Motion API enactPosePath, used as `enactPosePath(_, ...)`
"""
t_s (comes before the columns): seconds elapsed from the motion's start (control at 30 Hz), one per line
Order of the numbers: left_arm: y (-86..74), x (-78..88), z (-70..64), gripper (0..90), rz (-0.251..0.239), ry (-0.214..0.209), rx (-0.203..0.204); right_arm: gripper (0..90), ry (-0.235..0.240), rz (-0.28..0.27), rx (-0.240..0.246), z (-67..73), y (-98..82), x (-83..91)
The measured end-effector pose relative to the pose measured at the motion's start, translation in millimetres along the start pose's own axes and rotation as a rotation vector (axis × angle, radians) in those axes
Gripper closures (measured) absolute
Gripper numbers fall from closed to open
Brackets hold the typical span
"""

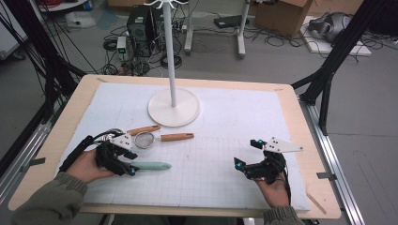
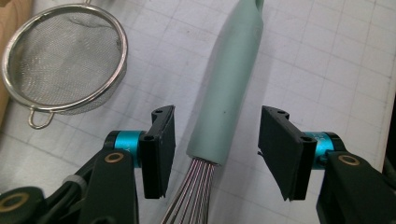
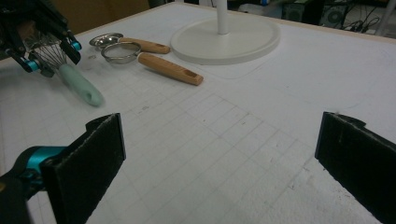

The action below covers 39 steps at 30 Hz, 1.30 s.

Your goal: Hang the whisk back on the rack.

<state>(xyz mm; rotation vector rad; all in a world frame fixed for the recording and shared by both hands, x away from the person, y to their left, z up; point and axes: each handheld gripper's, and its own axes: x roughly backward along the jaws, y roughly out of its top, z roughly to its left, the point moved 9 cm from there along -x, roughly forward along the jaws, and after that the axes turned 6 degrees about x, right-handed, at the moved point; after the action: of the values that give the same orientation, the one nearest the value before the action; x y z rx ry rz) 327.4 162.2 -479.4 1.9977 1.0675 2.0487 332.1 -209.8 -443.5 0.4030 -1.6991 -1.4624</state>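
My left gripper sits over the whisk near the left edge of the surface, close to the near-left corner. Its jaws stand apart on either side of the whisk's pale green handle, right where the wires enter it, and neither pad touches the handle; there is a gap on both sides. So the whisk lies free on the white gridded mat, handle pointing toward the middle of the surface, wires under my left gripper.

Just beyond the whisk, farther from the near edge, lies a small mesh strainer with a wooden handle, and beside it a second utensil with a wooden handle; in the right gripper view the two wooden handles lie close together. Farther toward the far edge stands a white stand with a round base and an upright pole.

My right gripper is near the right part of the near edge, well apart from everything else. Its jaws are wide apart with nothing between them but bare mat.
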Motion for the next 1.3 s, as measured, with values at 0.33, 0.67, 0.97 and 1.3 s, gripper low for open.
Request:
enactPosePath(0.33,-3.2,-9.0,0.6,51.1,0.044,0.009,0.006,0.2,0.009,0.003,-0.002,0.1,-1.1,0.3)
enactPosePath(0.67,-4.8,-14.9,-0.5,56.4,0.079,0.014,0.009,0.2,0.005,-0.001,0.003,0.4,-0.5,1.4)
enactPosePath(0.97,-3.8,-18.0,-0.2,58.5,0.095,0.024,0.009,0.2,0.003,-0.007,0.010,0.1,0.3,2.4)
enactPosePath(1.3,-3.2,-18.4,0.1,61.1,0.111,0.036,-0.001,0.2,0.003,-0.010,0.009,1.1,1.0,2.7)
